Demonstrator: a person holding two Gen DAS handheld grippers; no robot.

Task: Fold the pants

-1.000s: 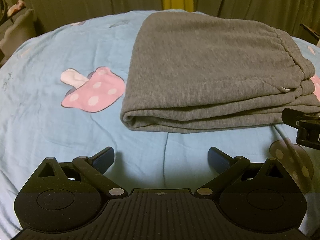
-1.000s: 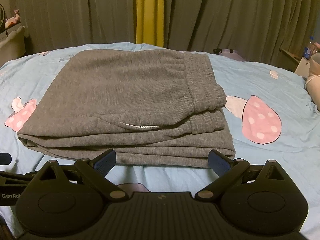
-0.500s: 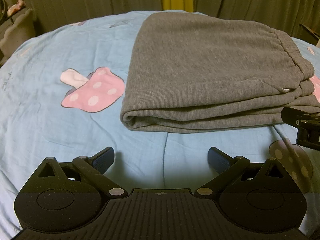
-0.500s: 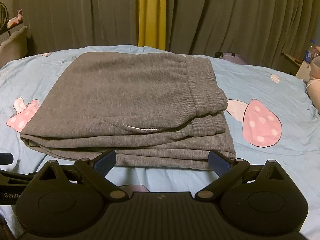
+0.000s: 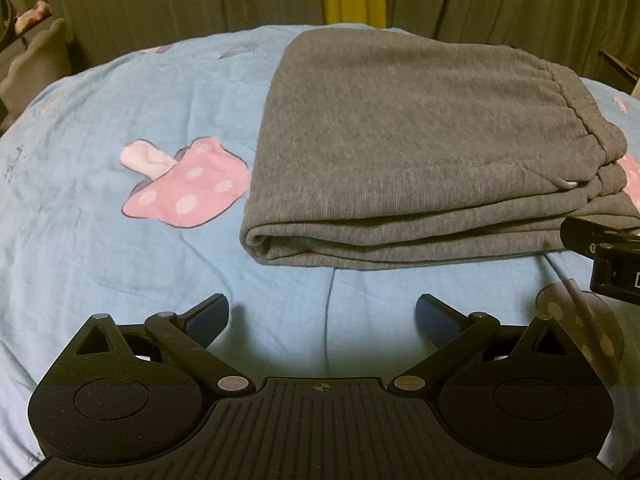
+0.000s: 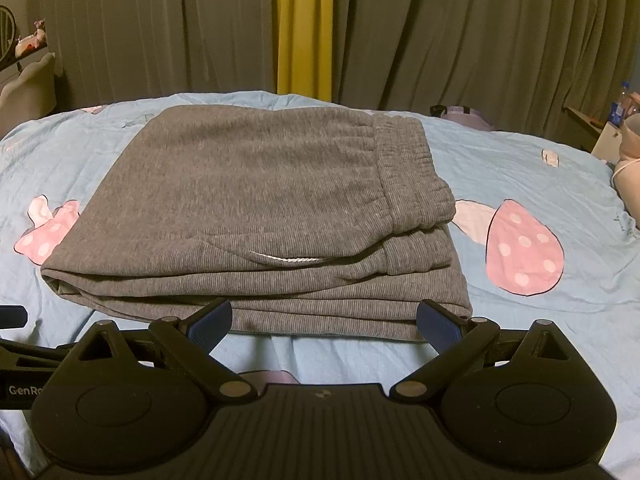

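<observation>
Grey sweatpants (image 5: 416, 148) lie folded in a thick stack on the blue bedsheet (image 5: 100, 248), waistband at the right, with a white drawstring (image 6: 288, 259) showing. The pants also fill the middle of the right wrist view (image 6: 256, 208). My left gripper (image 5: 323, 320) is open and empty, a short way in front of the stack's folded left corner. My right gripper (image 6: 325, 326) is open and empty, its fingertips just at the stack's near edge. Part of the right gripper shows at the right edge of the left wrist view (image 5: 608, 256).
The sheet has pink mushroom prints left (image 5: 188, 184) and right (image 6: 520, 248) of the pants. Dark curtains with a yellow strip (image 6: 304, 28) hang behind the bed. Clutter sits at the far right edge (image 6: 624, 136).
The right gripper has drawn back and tilted up a little, so the pants sit lower and smaller in its view. The left gripper has barely moved.
</observation>
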